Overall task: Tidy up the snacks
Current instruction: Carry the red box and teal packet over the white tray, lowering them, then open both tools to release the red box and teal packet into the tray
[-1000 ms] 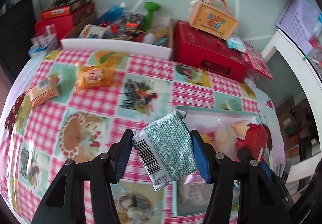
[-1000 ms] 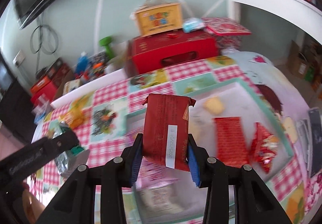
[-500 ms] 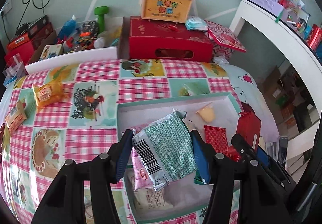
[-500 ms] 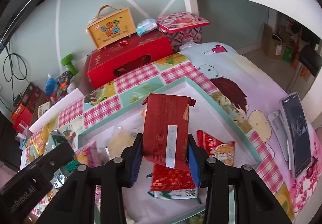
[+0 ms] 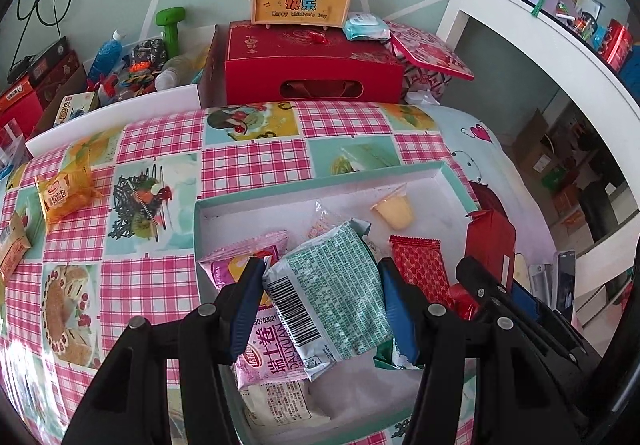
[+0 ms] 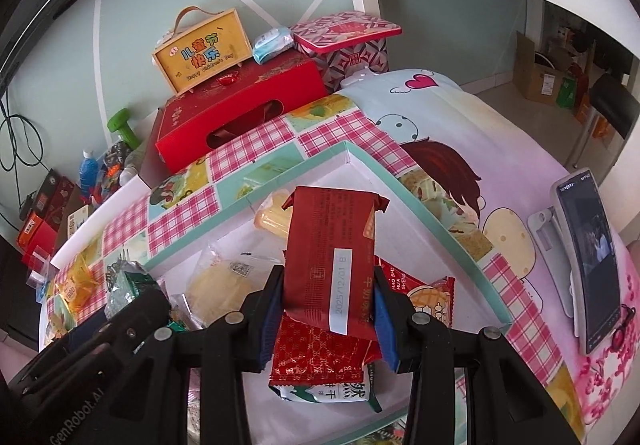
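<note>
Checked tablecloth (image 5: pixel 248 161) on a table by a green wall. Left gripper (image 5: pixel 320 305): jaws part-open, clamped on a green packet (image 5: pixel 332 293). Right gripper (image 6: pixel 326 309): jaws narrow, clamped on a red packet (image 6: pixel 332 257). Both hang over the tray (image 5: pixel 320 181), likely for dropping in. Tray holds a pink packet (image 5: pixel 244 261), a jelly cup (image 5: pixel 394 209), red wafers (image 5: pixel 420 265). Orange packets (image 5: pixel 64 193) lie outside it, apparently unsorted.

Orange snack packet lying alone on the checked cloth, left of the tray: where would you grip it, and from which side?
The orange snack packet lies flat and clear of its neighbours. Probably best to come from above, pads across its two long edges at the puffed middle, avoiding the thin crimped ends.
</note>
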Demonstrator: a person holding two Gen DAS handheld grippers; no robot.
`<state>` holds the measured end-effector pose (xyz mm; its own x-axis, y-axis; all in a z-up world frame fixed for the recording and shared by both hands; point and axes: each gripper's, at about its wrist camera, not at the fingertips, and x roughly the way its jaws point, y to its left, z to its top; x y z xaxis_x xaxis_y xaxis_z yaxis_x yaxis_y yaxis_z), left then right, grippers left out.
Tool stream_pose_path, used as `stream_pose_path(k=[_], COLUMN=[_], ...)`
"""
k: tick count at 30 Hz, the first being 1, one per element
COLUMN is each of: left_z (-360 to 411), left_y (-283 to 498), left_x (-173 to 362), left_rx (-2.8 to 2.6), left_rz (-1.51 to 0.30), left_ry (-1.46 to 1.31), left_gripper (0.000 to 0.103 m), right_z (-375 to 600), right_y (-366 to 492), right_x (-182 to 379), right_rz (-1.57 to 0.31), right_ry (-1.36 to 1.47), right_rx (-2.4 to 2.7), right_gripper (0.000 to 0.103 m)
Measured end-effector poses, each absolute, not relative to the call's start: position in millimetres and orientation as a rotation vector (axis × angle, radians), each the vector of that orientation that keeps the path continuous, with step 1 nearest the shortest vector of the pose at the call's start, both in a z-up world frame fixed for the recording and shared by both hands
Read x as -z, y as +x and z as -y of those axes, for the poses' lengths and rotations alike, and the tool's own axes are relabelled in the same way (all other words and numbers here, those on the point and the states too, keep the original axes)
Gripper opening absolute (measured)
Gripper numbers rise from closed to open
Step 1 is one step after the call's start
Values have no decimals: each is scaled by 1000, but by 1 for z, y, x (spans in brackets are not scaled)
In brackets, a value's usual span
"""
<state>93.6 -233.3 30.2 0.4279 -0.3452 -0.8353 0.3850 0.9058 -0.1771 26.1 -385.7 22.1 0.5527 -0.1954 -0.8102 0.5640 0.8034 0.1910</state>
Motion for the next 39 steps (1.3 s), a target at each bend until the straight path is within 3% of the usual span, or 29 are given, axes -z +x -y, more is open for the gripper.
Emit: stream_pose_path(k=[16,39], left_z=[232,224], left_y=[101,100], left_x=[-16,-27], left_rx=[473,461], left_rz=[-1081,-1099], left_ry=[9,-12], left_gripper=[59,60], right_z=[383,380], right_y=[36,30], right_x=[-3,-20], right_rz=[-946,-924], right_ry=[461,421], right_rx=[450,452], right_gripper=[46,46])
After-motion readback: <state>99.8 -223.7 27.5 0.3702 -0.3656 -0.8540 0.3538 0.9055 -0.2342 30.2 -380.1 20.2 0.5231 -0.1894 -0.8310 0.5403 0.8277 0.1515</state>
